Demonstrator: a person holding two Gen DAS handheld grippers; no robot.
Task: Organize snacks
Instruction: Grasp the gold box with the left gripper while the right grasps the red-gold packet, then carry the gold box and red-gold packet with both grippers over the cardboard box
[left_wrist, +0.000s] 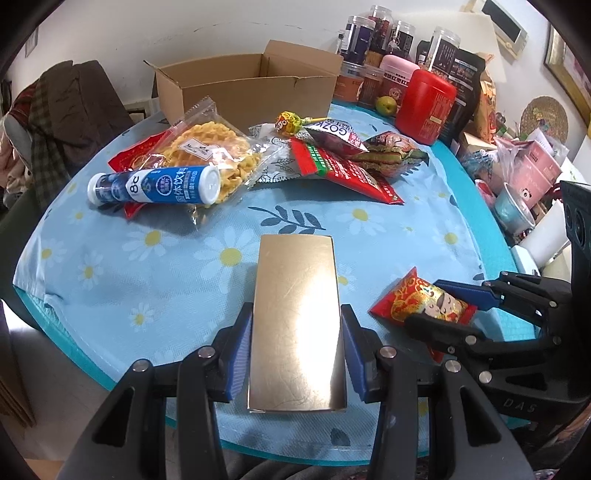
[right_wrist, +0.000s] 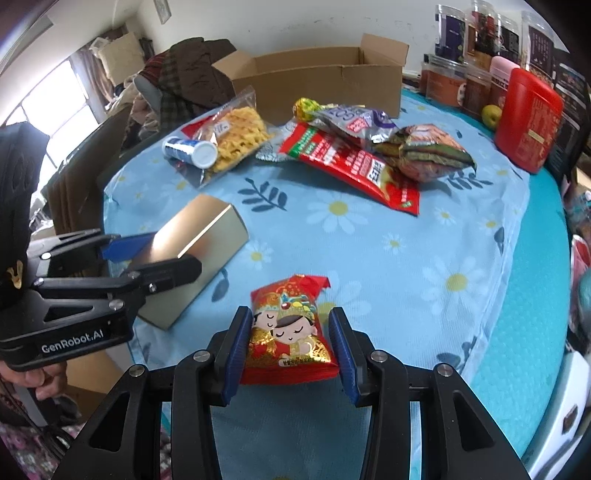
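A flat gold box sits between the blue pads of my left gripper, which is shut on its long sides. The right wrist view shows that box tilted above the floral cloth, with the left gripper clamped on it. My right gripper is shut on a small red snack packet printed with cartoon figures, held just off the cloth. From the left wrist view the packet and right gripper are at the lower right. An open cardboard box stands at the table's far side.
Between me and the cardboard box lie a blue-and-white tube, a bag of yellow waffle crisps, a lollipop and red and foil snack bags. A red canister and several jars crowd the back right. The round table's edge is close below.
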